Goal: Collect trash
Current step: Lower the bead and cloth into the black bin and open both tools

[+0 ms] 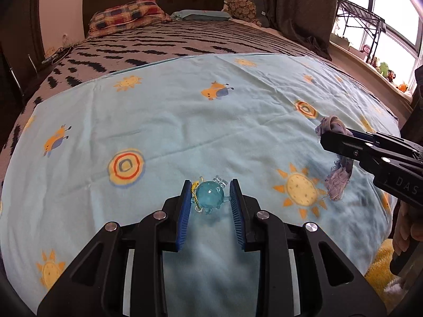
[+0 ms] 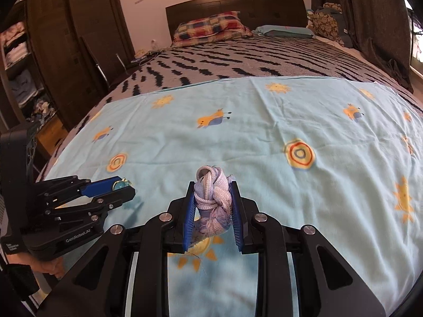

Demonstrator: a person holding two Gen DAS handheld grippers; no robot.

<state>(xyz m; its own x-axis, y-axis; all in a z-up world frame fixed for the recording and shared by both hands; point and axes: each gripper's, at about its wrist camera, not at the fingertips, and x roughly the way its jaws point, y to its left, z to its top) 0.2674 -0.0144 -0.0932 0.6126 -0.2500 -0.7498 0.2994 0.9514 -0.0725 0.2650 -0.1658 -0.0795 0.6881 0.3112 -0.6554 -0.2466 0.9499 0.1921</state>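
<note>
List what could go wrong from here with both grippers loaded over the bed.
1. The left gripper holds a round, smooth blue trinket near its fingertips; it might squirt out.
2. The frayed purple rag in the right gripper hangs below the pads, so loose threads could snag or drag on the light blue sheet.
3. No bin is in view, so both loads may face a long carry.

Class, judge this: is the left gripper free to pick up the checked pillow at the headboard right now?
Probably not: the left gripper is shut on a blue ball toy, and the checked pillow lies across the whole bed.
</note>
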